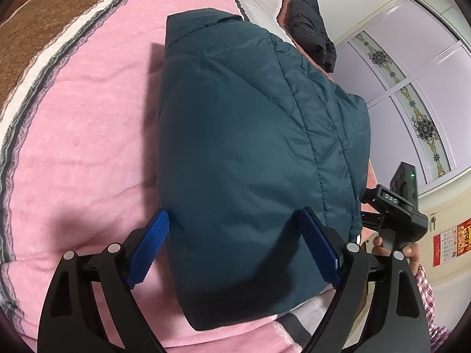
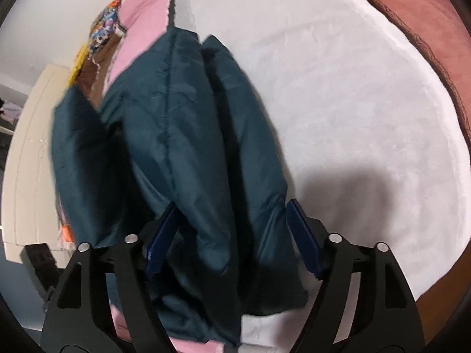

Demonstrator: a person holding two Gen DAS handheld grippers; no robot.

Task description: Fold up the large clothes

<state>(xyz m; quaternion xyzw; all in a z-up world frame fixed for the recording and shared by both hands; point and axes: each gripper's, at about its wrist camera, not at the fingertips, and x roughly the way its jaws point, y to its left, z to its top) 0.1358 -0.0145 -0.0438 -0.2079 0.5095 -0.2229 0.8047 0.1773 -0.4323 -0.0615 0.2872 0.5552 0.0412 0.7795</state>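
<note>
A dark teal quilted jacket [image 1: 250,153] lies folded into a thick bundle on a bed with a pink blanket [image 1: 88,117]. My left gripper [image 1: 235,247] is open, its blue fingers [image 1: 150,250] spread on either side of the jacket's near end. In the right wrist view the same jacket [image 2: 182,147] lies bunched in thick folds, partly on a white blanket [image 2: 338,103]. My right gripper [image 2: 232,241] is open, its blue pads straddling the near edge of the jacket. The right gripper's body and the hand holding it show at the right in the left wrist view [image 1: 397,214].
A black garment [image 1: 312,23] lies at the far end of the bed. A brown patterned band [image 1: 44,14] borders the pink blanket. A wardrobe with frosted panels [image 1: 418,67] stands beyond. A reddish-brown bed edge [image 2: 426,23] curves past the white blanket.
</note>
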